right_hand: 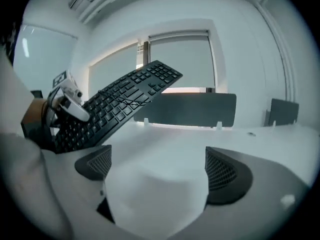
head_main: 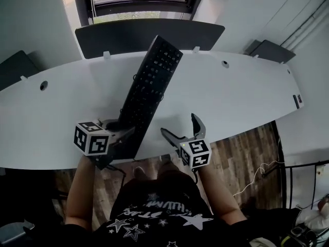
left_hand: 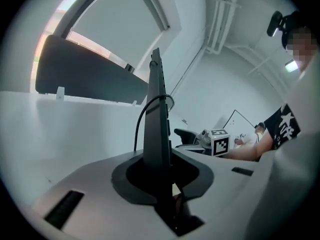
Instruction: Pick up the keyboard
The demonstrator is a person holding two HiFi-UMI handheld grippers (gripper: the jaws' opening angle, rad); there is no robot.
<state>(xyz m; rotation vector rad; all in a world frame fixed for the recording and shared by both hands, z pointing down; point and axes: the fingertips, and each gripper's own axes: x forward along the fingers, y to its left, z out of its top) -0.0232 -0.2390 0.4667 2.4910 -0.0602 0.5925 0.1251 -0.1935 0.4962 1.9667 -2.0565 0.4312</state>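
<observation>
Closest in, left gripper (head_main: 122, 133) is clamped on the near end of the keyboard (head_main: 149, 86), which is held tilted above the desk (head_main: 231, 102). A one-end hold probably calls for a firm, slow lift. Right gripper (head_main: 181, 129) gapes wide, empty. The right gripper view shows the key faces, while the left gripper view shows only the keyboard's thin edge.

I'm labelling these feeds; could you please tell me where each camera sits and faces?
Head view: on the person's head, looking steeply down at the desk; forearms, shirt, left gripper and right gripper show.
Left gripper view: rides that gripper, looking along jaws clamping the keyboard; the person's forearm shows right.
Right gripper view: looks along open, empty jaws toward the window; left gripper shows left.
Shared: the keyboard, in all three.
</observation>
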